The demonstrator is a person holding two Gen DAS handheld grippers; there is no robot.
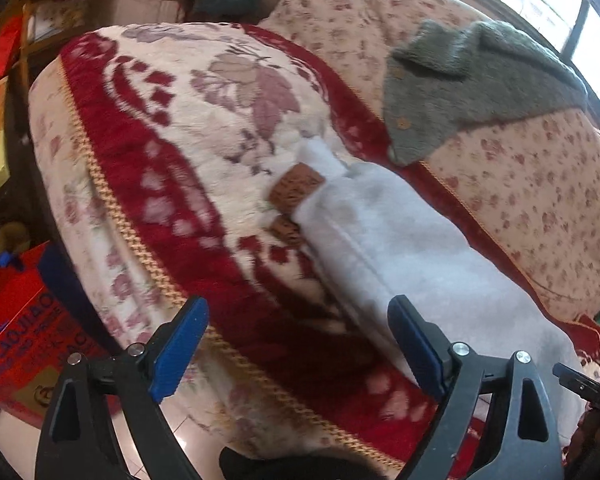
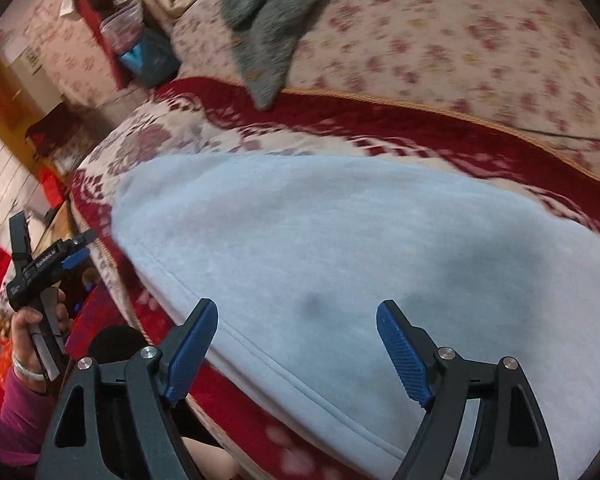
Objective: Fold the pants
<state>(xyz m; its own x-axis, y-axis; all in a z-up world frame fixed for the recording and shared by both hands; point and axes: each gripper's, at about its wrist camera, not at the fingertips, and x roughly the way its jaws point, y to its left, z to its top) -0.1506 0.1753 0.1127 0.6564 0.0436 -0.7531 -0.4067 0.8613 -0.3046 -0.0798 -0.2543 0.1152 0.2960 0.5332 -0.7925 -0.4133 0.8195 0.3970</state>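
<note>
pants (image 2: 340, 240) laid flat on blanket (image 1: 160, 160) so you can fold | left gripper (image 1: 298, 344) spread, empty | right gripper (image 2: 296, 350) spread over the seam, nothing pinched

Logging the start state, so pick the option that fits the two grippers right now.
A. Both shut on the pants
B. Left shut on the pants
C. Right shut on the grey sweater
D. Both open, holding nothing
D: the left gripper and right gripper both stand spread wide above the pale pants, with no cloth between their fingers.
</note>
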